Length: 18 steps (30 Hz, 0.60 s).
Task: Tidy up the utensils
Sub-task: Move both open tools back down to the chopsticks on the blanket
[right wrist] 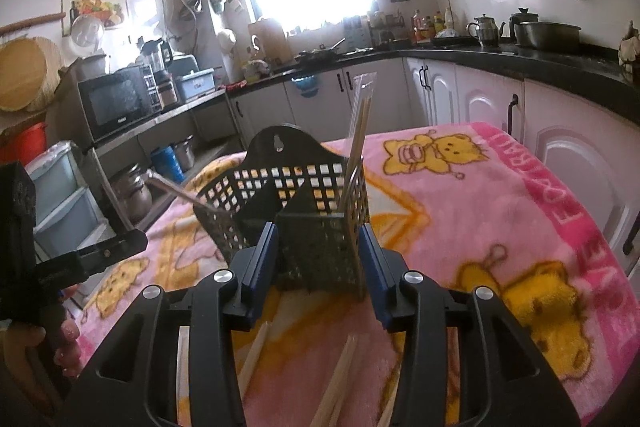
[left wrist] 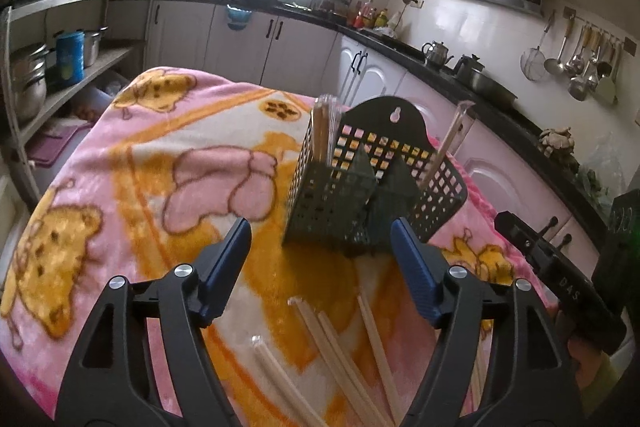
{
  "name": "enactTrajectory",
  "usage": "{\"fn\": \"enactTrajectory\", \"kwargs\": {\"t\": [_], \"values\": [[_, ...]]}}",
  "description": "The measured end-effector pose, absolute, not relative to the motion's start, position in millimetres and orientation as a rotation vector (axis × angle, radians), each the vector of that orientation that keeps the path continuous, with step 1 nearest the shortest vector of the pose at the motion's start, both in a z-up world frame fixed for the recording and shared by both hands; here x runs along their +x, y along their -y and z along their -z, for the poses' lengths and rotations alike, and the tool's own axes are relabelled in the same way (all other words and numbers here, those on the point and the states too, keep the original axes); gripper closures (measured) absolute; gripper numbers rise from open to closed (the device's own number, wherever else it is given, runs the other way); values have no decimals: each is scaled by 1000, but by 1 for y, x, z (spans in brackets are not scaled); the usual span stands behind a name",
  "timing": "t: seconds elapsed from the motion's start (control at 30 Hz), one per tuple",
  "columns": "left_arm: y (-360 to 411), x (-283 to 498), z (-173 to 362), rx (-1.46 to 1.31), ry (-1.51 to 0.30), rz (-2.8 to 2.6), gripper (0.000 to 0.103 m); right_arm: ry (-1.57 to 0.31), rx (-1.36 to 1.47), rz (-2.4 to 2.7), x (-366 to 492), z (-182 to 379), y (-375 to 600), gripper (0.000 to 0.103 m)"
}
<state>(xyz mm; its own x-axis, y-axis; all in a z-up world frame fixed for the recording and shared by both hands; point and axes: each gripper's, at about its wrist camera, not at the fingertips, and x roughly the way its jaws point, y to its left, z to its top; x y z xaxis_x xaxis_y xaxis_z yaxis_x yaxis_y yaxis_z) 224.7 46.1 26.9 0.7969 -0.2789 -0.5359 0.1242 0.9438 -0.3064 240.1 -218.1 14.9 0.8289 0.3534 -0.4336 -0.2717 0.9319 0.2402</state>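
A dark perforated utensil holder [left wrist: 360, 187] with compartments stands on a pink and orange cartoon blanket [left wrist: 160, 163]. Wrapped chopsticks stand in its left compartment [left wrist: 326, 131] and one pair leans in its right side [left wrist: 448, 147]. Several wrapped chopstick pairs [left wrist: 340, 355] lie on the blanket below my left gripper [left wrist: 320, 259], which is open and empty, just short of the holder. In the right wrist view the holder [right wrist: 304, 211] is right in front of my right gripper [right wrist: 318, 259], open and empty. A chopstick pair [right wrist: 358, 143] stands in it. Loose chopsticks [right wrist: 336, 379] lie beneath.
The blanket covers a table in a kitchen. White cabinets and a black counter [left wrist: 460, 67] with kettles run along the right. A shelf [left wrist: 60, 67] with pots and a microwave stands at left. The other hand-held gripper's body [left wrist: 560, 275] shows at right.
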Motion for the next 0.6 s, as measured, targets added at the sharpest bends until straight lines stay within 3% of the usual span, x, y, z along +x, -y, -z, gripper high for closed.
{"fn": "enactTrajectory", "kwargs": {"t": [0.6], "values": [[-43, 190, 9, -284, -711, 216, 38, -639, 76, -381, 215, 15, 210, 63]]}}
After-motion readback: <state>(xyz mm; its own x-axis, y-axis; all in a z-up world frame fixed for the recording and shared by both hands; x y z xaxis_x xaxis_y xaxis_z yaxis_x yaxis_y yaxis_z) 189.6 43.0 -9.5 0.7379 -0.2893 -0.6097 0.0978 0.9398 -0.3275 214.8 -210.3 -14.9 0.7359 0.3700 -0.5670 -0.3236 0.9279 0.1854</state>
